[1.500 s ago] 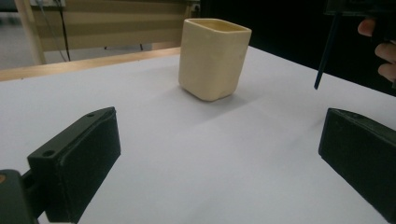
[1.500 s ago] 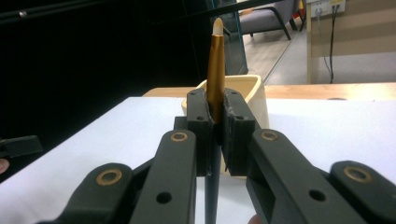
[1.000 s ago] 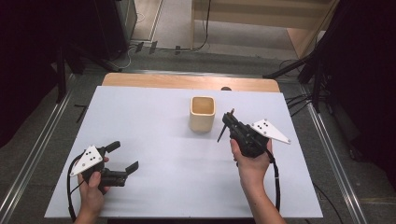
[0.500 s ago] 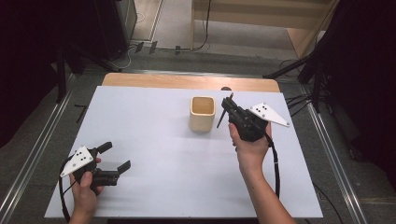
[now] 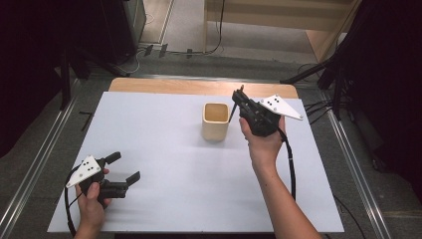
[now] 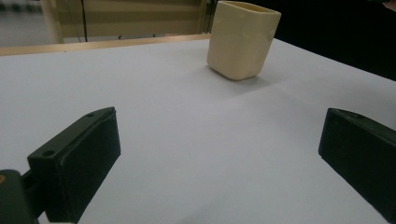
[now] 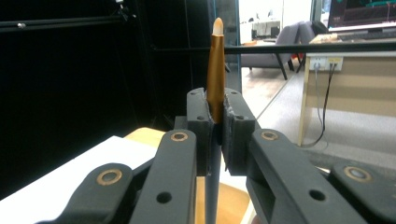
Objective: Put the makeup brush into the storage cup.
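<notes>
White-topped table [image 5: 169,129], wooden strip along far edge.
Upright cream cup [image 5: 215,121] standing right of centre, nearer the far edge; rest of surface bare.

One cream cup [image 5: 215,122] is sitting on one white table [image 5: 164,149]. One gold pen [image 7: 215,70] is standing pinched in the right gripper [image 5: 238,102]. Two grippers are showing in all, the other being the left gripper [image 5: 123,168], jaws gaping. Two hands are holding them, one each: left hand [image 5: 92,199], right hand [image 5: 263,144]. Two grey three-cornered plates and two trailing cables are counting with the grippers.
</notes>
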